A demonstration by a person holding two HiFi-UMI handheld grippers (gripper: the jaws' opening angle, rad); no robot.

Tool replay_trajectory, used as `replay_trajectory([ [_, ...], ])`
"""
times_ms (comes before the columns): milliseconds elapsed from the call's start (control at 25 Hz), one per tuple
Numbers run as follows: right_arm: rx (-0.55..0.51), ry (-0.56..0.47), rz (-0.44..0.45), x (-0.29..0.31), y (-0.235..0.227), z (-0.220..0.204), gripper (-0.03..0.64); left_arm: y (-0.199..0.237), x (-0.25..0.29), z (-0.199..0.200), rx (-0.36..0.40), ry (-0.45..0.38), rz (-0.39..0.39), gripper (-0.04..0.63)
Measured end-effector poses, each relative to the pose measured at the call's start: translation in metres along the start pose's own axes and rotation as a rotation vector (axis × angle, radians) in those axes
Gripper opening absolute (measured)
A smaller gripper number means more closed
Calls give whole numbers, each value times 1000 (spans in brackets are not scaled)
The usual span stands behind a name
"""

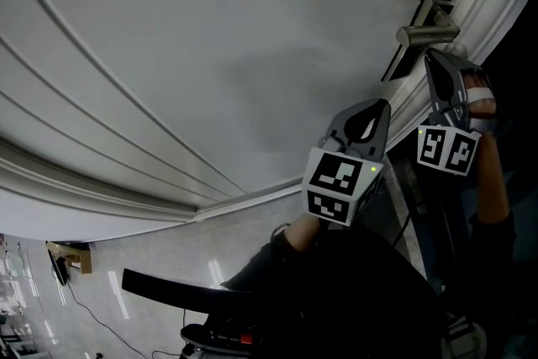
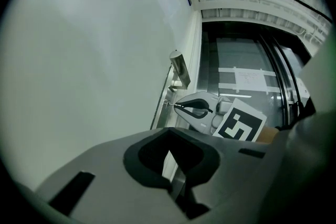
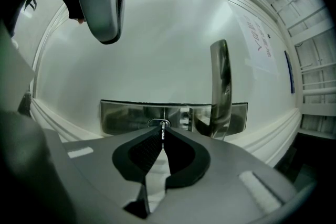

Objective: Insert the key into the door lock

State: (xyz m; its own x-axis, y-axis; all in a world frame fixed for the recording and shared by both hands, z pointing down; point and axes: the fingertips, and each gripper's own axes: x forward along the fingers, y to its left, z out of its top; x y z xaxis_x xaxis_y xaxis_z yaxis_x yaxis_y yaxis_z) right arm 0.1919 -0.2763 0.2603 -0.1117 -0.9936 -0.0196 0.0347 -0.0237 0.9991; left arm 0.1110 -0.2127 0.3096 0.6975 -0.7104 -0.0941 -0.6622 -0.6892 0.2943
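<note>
Here the right tool (image 3: pixel 162 136) pinches the key (image 3: pixel 163 130), tip at the lock (image 3: pixel 156 123).

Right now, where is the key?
In the right gripper view, the key is pinched in the right gripper, its tip at the keyhole in the metal lock plate, just left of the door handle.

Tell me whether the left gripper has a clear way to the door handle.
Probably yes: nothing stands between the left gripper and the door handle; the right gripper, holding the key at the lock, sits beside it.
</note>
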Motion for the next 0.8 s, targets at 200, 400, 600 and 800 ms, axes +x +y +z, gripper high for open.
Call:
replay_trajectory([
  [200, 2, -3, -1, 0, 0, 0, 12, 1, 1, 0, 6, -1, 1, 0],
  [400, 1, -4, 1, 0, 0, 0, 12, 1, 2, -1, -1, 1, 3, 0],
  [600, -1, 0, 4, 0, 1, 0, 12, 3, 0, -3, -12, 5, 5, 0],
  [800, -2, 4, -1, 1, 0, 0, 12, 3, 0, -2, -15, 0, 0, 0],
])
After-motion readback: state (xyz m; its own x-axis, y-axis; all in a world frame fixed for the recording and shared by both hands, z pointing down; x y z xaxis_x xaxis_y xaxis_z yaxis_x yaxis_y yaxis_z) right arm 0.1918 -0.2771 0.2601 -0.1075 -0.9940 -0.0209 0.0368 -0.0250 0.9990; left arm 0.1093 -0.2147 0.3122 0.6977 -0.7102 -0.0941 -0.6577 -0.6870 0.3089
